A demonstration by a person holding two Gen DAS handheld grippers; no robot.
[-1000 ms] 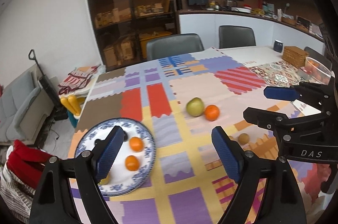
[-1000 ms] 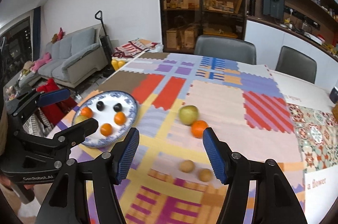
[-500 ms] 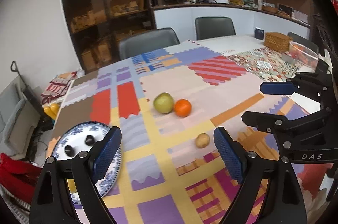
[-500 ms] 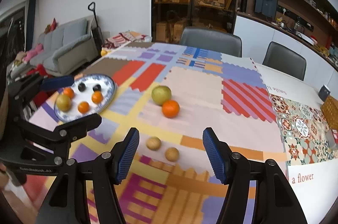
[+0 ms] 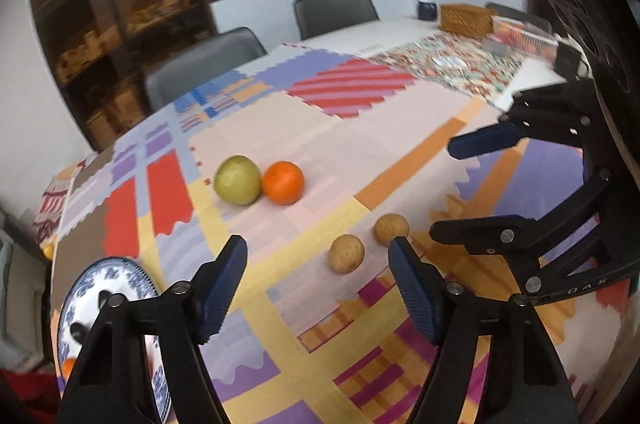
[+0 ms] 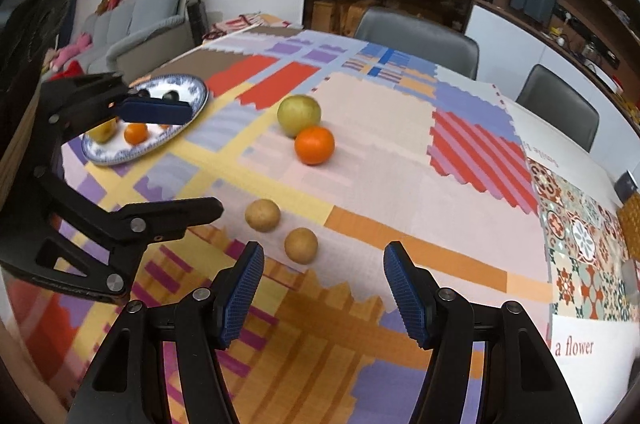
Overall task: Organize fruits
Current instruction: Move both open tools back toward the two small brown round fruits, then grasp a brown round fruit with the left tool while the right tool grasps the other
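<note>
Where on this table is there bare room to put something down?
Free cloth lies right of the orange, toward the red-striped patch, and between the plate and the two small brown fruits. It is crowded around those fruits, where the left gripper and right gripper hover open.

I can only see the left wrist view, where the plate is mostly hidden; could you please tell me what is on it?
Observer: The plate holds a yellowish fruit, a small orange and two dark fruits.
Operator: Thank you. How does the right claw line up with the brown fruits?
Observer: The right claw is open and empty; the nearer brown fruit lies just beyond its tips, towards its left pad.
</note>
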